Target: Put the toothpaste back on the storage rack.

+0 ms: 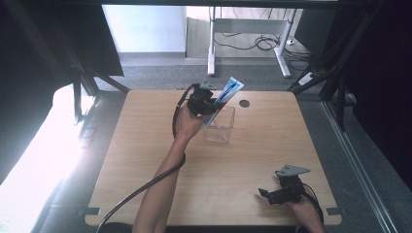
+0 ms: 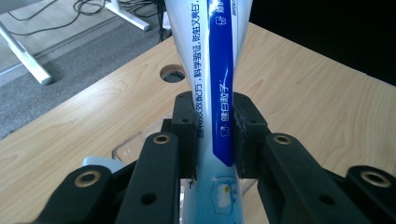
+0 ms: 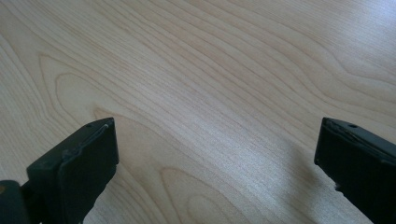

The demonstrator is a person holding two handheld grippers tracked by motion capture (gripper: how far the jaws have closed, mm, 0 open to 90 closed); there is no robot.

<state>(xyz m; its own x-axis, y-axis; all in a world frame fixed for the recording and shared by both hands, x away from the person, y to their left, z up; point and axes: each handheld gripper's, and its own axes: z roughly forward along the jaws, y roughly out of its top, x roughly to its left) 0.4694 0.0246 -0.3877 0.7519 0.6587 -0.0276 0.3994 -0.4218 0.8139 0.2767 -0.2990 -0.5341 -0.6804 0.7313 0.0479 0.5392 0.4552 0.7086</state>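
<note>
While the blue-and-white plastic toothpaste tube [image 1: 224,96] is held off the counter, its long axis runs slantwise in the high view, the flat crimped end pointing to the upper right of the frame and the lower end dipping toward the clear, square, open-topped plastic container [image 1: 221,127] that stands just below and right of it. Whether the tube's low end is already inside the container's rim cannot be told from the high view; the two overlap there. In the left gripper view the tube [image 2: 215,93] rises straight up the middle of the frame, and a corner of the container [image 2: 128,147] shows behind and below the jaws.

The left tongs [image 1: 204,103] are clenched on the tube about midway along its length, both pads pressed flat against its sides. That hand is by far the nearer to the container, so lowering the tube into it would likely fall to the left.

The right tongs [image 1: 272,194] sit well apart at the lower right of the high view, close over the pale wood-grain counter [image 1: 145,160], jaws spread wide and grasping nothing.
</note>
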